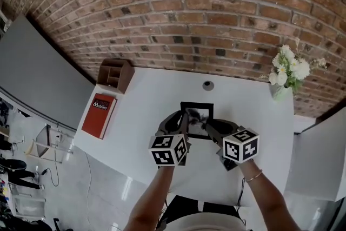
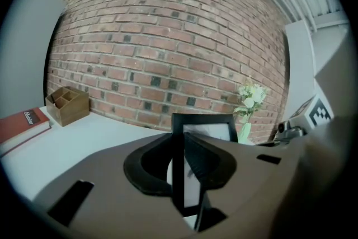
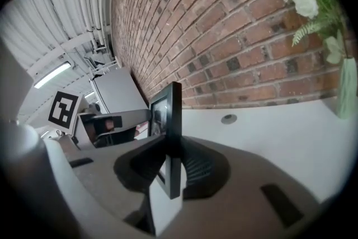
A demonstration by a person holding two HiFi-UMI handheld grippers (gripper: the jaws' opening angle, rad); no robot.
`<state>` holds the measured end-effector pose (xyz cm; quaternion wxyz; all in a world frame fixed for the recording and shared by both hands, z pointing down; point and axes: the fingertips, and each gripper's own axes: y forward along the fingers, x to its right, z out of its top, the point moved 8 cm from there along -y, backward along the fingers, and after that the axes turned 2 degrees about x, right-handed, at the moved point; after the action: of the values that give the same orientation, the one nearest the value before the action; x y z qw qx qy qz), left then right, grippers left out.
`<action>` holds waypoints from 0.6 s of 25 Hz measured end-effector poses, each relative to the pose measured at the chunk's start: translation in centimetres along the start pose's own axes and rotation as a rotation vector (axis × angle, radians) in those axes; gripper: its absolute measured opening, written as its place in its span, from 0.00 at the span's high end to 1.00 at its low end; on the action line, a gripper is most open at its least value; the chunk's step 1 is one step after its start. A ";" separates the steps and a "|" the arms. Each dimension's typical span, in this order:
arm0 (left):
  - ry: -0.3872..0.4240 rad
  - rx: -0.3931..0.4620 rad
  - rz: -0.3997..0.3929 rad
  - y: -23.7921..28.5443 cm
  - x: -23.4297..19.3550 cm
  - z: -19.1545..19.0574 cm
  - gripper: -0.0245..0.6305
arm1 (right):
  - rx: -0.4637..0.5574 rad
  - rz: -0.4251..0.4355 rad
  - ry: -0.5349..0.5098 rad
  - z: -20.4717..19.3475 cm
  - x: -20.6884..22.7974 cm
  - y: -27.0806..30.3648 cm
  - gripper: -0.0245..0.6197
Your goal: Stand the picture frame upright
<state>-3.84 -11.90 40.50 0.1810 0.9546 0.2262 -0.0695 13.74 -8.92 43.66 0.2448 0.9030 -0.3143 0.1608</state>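
Observation:
I hold a black picture frame (image 1: 197,115) with a white-and-grey print above the white table (image 1: 146,100), between both grippers. In the head view my left gripper (image 1: 184,120) is at the frame's left edge and my right gripper (image 1: 208,126) at its right edge. The left gripper view shows the frame (image 2: 208,130) standing edge-on between the jaws of the left gripper (image 2: 182,164), which are shut on its side bar. In the right gripper view the frame (image 3: 174,115) also stands edge-on, pinched in the right gripper (image 3: 170,164), with its back stand hanging below.
A wooden desk organizer (image 1: 115,75) and a red book (image 1: 99,114) lie at the table's left end. A vase of white flowers (image 1: 286,74) stands at the back right. A small grey disc (image 1: 208,85) lies near the brick wall (image 1: 205,8).

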 end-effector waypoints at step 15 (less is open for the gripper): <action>0.084 0.041 -0.120 5.0 -9.8 7.1 0.87 | 0.065 -0.139 -0.030 6.1 -2.7 10.1 0.83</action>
<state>-10.64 -22.76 37.58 0.1471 0.9449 0.2888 -0.0448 6.04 -17.79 40.81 0.2211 0.9324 -0.2493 0.1401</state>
